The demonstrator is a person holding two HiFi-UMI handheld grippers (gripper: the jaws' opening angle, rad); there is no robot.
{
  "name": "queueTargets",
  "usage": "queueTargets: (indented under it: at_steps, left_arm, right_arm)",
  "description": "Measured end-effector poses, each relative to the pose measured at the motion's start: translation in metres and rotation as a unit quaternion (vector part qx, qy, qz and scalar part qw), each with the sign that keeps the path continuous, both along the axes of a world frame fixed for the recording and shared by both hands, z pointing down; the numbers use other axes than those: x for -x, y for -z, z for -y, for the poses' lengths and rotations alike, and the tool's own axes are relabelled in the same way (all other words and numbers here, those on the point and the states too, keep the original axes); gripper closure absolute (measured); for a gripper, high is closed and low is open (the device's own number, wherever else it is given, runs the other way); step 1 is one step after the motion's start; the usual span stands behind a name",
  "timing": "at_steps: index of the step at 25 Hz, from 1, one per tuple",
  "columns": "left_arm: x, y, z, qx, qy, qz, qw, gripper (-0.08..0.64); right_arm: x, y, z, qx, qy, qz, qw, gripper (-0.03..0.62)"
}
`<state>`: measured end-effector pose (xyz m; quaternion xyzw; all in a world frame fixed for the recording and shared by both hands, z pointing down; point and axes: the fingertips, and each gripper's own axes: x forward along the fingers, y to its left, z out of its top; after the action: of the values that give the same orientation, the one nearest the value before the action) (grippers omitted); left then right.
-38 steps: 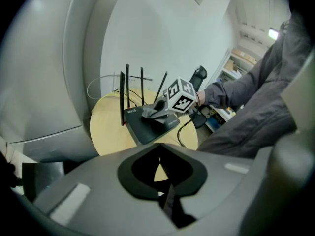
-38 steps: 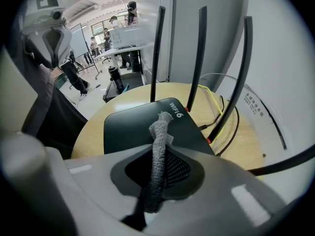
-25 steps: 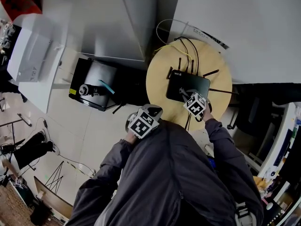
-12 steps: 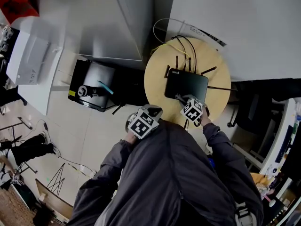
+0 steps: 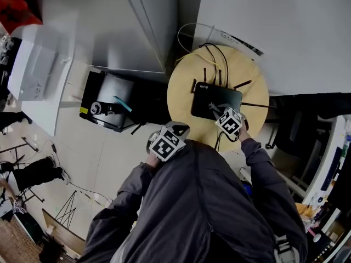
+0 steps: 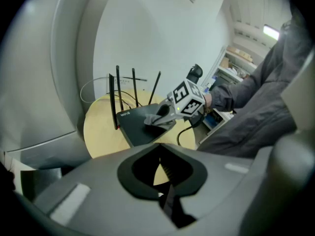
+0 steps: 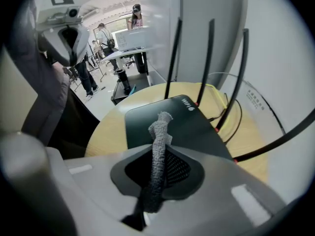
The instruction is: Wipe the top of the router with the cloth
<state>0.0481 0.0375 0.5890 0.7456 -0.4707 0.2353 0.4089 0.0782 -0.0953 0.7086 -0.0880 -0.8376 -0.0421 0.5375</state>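
Note:
A black router [image 5: 211, 96] with several thin upright antennas lies on a round wooden table [image 5: 184, 92]. My right gripper [image 5: 215, 108] hovers over the router's near half, shut on a grey cloth [image 5: 211, 106] whose end rests on the top. In the right gripper view the cloth [image 7: 158, 129] runs up between the jaws of my right gripper [image 7: 156, 154] onto the router [image 7: 192, 127]. My left gripper [image 5: 174, 131] is held off the table's near left edge. In its own view the left gripper [image 6: 162, 173] has its jaws together with nothing between them, facing the router [image 6: 140, 124].
Black and yellow cables [image 5: 215, 53] loop behind the router. A black case [image 5: 109, 98] with tools lies on the floor to the left, under white panels [image 5: 137, 26]. A cord [image 5: 219, 141] hangs off the table's near edge. People stand far off [image 7: 103, 33].
My right gripper, with the cloth, drew back toward the router's near left edge, then slid right and farther onto the top again. The left gripper stayed where it was.

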Motion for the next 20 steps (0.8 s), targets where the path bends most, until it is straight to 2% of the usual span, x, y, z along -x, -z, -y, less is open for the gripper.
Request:
queueTargets:
  at_steps: [5, 9, 20]
  left_arm:
    - [0.002, -0.002, 0.003, 0.007, 0.005, -0.002, 1.0, 0.56]
    - [0.005, -0.004, 0.004, 0.012, 0.017, -0.002, 0.9998, 0.56]
    - [0.012, -0.007, 0.007, 0.022, 0.028, -0.008, 0.9993, 0.56]
  right_arm:
    - [0.016, 0.005, 0.069, -0.034, -0.034, 0.0, 0.999, 0.561]
    - [0.026, -0.001, 0.1, -0.055, -0.043, -0.005, 0.998, 0.561]
    - [0.036, -0.008, 0.108, -0.051, -0.039, 0.007, 0.998, 0.562]
